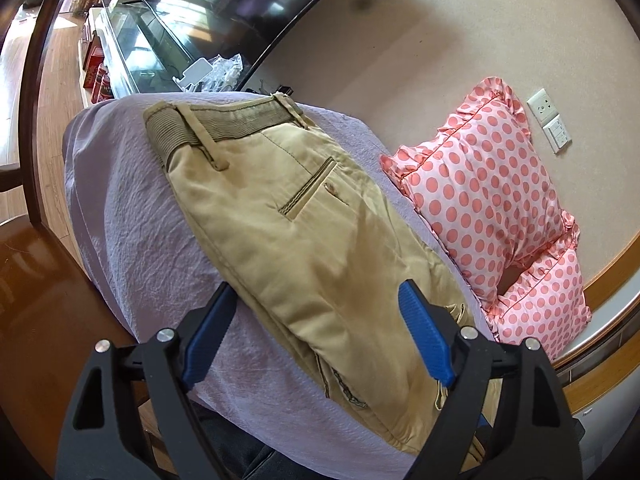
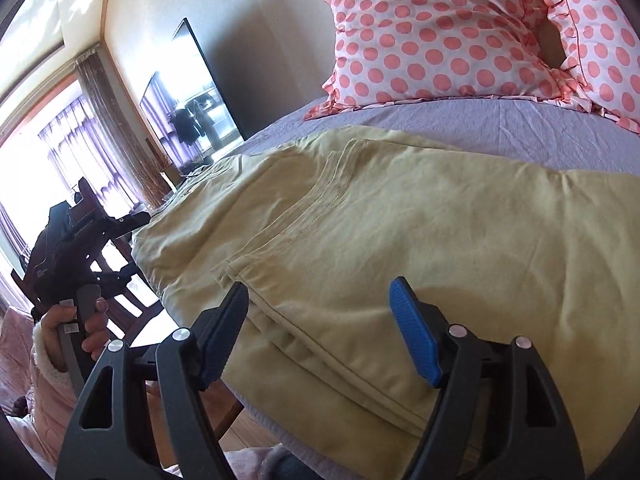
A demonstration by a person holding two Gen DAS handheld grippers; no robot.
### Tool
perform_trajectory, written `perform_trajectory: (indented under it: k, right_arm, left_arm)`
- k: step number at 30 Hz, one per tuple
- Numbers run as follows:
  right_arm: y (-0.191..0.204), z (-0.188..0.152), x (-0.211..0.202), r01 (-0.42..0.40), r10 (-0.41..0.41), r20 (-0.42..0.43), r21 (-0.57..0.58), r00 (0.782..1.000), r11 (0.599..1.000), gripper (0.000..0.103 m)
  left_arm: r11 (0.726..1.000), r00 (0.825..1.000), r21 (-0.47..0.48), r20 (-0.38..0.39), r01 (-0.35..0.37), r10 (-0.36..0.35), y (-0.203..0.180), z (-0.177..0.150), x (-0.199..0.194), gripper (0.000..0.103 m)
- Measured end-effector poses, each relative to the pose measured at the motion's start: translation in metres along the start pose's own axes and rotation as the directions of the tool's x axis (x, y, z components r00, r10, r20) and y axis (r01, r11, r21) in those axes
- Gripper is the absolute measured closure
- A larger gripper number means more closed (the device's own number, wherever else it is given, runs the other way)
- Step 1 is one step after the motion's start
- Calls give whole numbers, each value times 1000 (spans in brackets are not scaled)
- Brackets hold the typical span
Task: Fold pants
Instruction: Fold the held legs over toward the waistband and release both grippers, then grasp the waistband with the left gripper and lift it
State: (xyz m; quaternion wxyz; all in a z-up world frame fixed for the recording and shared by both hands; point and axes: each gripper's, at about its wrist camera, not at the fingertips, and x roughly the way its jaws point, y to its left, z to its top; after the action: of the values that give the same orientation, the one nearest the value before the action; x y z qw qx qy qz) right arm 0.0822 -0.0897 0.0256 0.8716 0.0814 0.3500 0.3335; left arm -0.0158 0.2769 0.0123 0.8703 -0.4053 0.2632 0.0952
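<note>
Khaki pants (image 1: 288,216) lie folded lengthwise on a lilac bed sheet (image 1: 132,224), waistband at the far end, back pocket facing up. My left gripper (image 1: 316,300) is open, its blue-padded fingers hovering over the pants' near part, empty. In the right wrist view the pants (image 2: 380,220) spread across the bed, with stacked hem edges near the front. My right gripper (image 2: 320,296) is open just above those edges, holding nothing. The left gripper (image 2: 100,240) also shows at the left, held in a hand beside the bed edge.
Pink polka-dot pillows (image 1: 492,200) lean on the wall at the bed's head, also in the right wrist view (image 2: 440,32). A TV (image 2: 196,92) hangs on the wall. A glass cabinet (image 1: 136,44) stands beyond the bed. Wooden chair (image 2: 132,300) beside the bed.
</note>
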Motion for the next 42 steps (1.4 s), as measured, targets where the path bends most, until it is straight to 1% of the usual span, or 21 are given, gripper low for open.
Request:
perform_trajectory:
  k: [7, 13, 15, 16, 17, 18, 19, 20, 23, 26, 27, 29, 31, 33, 35, 36, 38, 39, 40, 41, 42]
  right_arm:
    - [-2, -2, 0, -18, 18, 18, 11, 1000, 1000, 26]
    - [-4, -3, -1, -34, 34, 29, 20, 999, 999, 26]
    - [-5, -3, -2, -40, 39, 33, 24, 999, 999, 26]
    - [-6, -4, -4, -45, 44, 36, 29, 998, 999, 26]
    - [-7, -4, -6, -52, 50, 41, 37, 998, 998, 26]
    - [-9, -4, -10, -57, 55, 50, 47, 997, 997, 26]
    - [-12, -4, -15, -64, 60, 65, 55, 996, 996, 26]
    - [-15, -5, -22, -67, 62, 82, 62, 995, 996, 26]
    - [-28, -6, -47, -51, 39, 142, 81, 989, 995, 24]
    - [-46, -9, -78, -4, -19, 209, 113, 978, 994, 22]
    - [-54, -10, -88, 18, -47, 232, 130, 972, 991, 22]
    - [-73, -14, -110, 56, -105, 275, 181, 956, 982, 22]
    - [-95, -19, -130, 84, -162, 314, 249, 936, 965, 22]
    - [-116, -27, -150, 99, -213, 343, 321, 915, 942, 22]
    - [-135, -37, -170, 106, -257, 367, 385, 894, 917, 22]
    - [-143, -41, -178, 103, -271, 376, 409, 886, 907, 22]
    - [-158, -49, -192, 100, -296, 382, 457, 875, 884, 22]
    - [-165, -52, -197, 97, -304, 380, 476, 874, 874, 22]
    - [-171, -55, -202, 94, -309, 375, 495, 874, 864, 22]
    - [-176, -56, -205, 87, -308, 370, 508, 876, 857, 22]
    - [-180, -58, -208, 77, -301, 367, 516, 880, 853, 22]
  left_arm:
    - [999, 999, -22, -11, 41, -41, -5, 18, 2, 21]
    - [989, 999, -138, 19, 53, -51, 19, 37, 8, 21]
    - [986, 998, -161, 34, 49, -44, 23, 44, 11, 24]
    - [985, 999, -168, 41, 36, -30, 26, 49, 14, 27]
    - [984, 999, -175, 42, 17, -9, 28, 52, 17, 40]
    - [983, 999, -186, 41, 5, 3, 30, 54, 20, 66]
    - [983, 999, -182, 44, -17, 25, 30, 56, 23, 78]
    - [986, 997, -161, 52, -45, 54, 26, 57, 24, 93]
    - [997, 991, -7, 104, -80, 81, -5, 59, 15, 95]
    - [983, 990, 181, 143, -41, 15, -66, 54, 2, 96]
    - [969, 990, 246, 140, -11, -24, -90, 49, -3, 96]
    - [920, 988, 386, 102, 68, -116, -146, 27, -8, 96]
    - [841, 975, 511, 20, 180, -221, -200, -8, -10, 96]
    - [748, 945, 586, -105, 311, -310, -244, -51, -8, 96]
    - [650, 905, 633, -243, 421, -350, -279, -102, 2, 95]
    - [606, 884, 645, -308, 465, -350, -292, -129, 9, 95]
    - [535, 855, 667, -417, 519, -309, -307, -182, 29, 94]
    - [515, 844, 672, -464, 533, -269, -309, -205, 39, 94]
    - [503, 835, 675, -504, 540, -220, -310, -225, 51, 94]
    - [498, 821, 670, -544, 550, -176, -309, -241, 62, 94]
    - [496, 808, 663, -569, 561, -153, -306, -251, 68, 93]
